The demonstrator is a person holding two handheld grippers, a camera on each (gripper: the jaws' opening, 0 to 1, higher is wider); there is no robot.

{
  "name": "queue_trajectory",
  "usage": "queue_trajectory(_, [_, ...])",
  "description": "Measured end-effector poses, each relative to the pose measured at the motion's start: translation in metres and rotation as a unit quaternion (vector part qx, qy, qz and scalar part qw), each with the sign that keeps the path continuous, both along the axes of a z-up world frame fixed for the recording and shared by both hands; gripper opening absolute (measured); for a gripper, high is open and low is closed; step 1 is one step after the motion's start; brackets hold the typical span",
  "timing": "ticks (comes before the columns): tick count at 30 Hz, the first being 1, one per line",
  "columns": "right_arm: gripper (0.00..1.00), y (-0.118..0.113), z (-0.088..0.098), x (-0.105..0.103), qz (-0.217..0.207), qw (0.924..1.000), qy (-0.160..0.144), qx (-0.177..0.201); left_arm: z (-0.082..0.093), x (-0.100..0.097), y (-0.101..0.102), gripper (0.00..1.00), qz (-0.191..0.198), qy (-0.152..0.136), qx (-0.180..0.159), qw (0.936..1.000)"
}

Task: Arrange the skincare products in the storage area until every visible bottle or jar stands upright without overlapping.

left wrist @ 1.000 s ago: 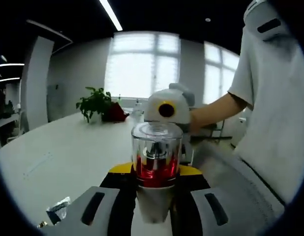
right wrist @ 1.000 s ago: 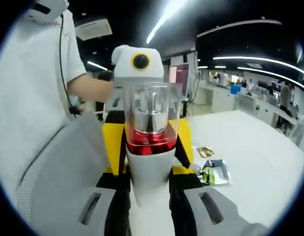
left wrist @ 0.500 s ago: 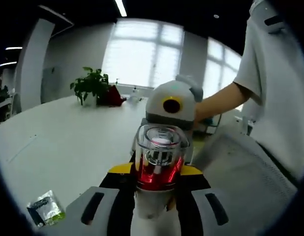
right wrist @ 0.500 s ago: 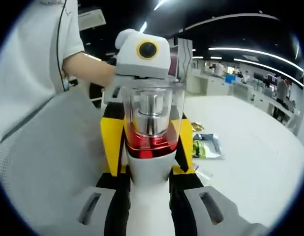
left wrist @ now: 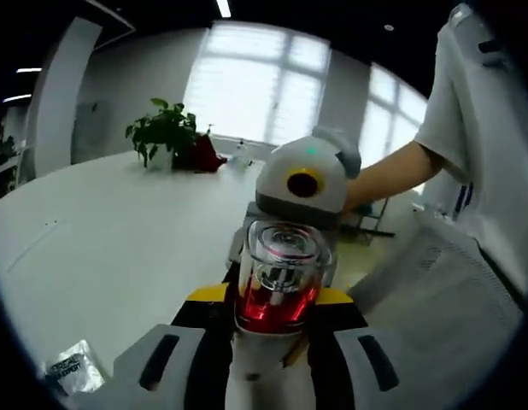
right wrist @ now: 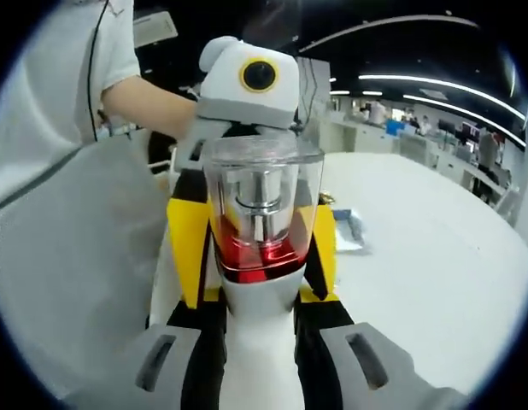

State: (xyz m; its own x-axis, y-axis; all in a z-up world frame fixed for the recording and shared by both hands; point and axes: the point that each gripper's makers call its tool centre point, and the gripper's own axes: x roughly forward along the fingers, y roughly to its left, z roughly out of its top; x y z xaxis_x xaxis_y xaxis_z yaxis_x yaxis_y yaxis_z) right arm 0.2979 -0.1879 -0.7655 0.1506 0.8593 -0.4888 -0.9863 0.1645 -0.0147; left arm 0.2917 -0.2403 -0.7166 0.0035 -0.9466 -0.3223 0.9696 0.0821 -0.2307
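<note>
Both claws pinch the same bottle (right wrist: 262,231), white base down between the right claw (right wrist: 257,342) jaws, clear cap up and long axis upright, the left claw (left wrist: 264,342) gripping it opposite, table (left wrist: 119,248) well below.

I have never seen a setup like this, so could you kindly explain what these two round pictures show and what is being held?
A person holds a hand-held gripper in each hand; each carries a fisheye camera looking along its own jaws. In the left gripper view, the left hand-held gripper clamps a skincare bottle with a clear cap, silver pump, red band and white body. The white and yellow device behind it is the right hand-held gripper, whose own view shows the same bottle from the opposite side, also gripped. Both hold it above a white table. A small sachet lies on the table, and a potted plant stands at the far edge.
</note>
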Motion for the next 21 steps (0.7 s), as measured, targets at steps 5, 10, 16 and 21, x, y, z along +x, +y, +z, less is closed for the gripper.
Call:
queue_trajectory(5, [0.29, -0.004, 0.002, 0.018, -0.008, 0.9999, -0.002, 0.015, 0.004, 0.018, -0.004, 0.29, 0.015, 0.015, -0.027, 0.9994])
queue_trajectory(10, [0.29, -0.006, 0.002, 0.037, -0.006, 0.9998, -0.017, 0.006, 0.004, 0.031, -0.006, 0.3, 0.013, 0.005, -0.037, 0.9992])
queue_trajectory(16, [0.29, -0.008, 0.002, 0.057, -0.01, 0.9996, -0.028, 0.004, 0.007, 0.056, -0.01, 0.28, 0.009, -0.004, -0.043, 0.999])
queue_trajectory(21, [0.29, -0.013, 0.0, 0.074, -0.023, 0.9993, -0.03, 0.007, 0.004, 0.076, -0.011, 0.28, 0.008, -0.008, -0.044, 0.999])
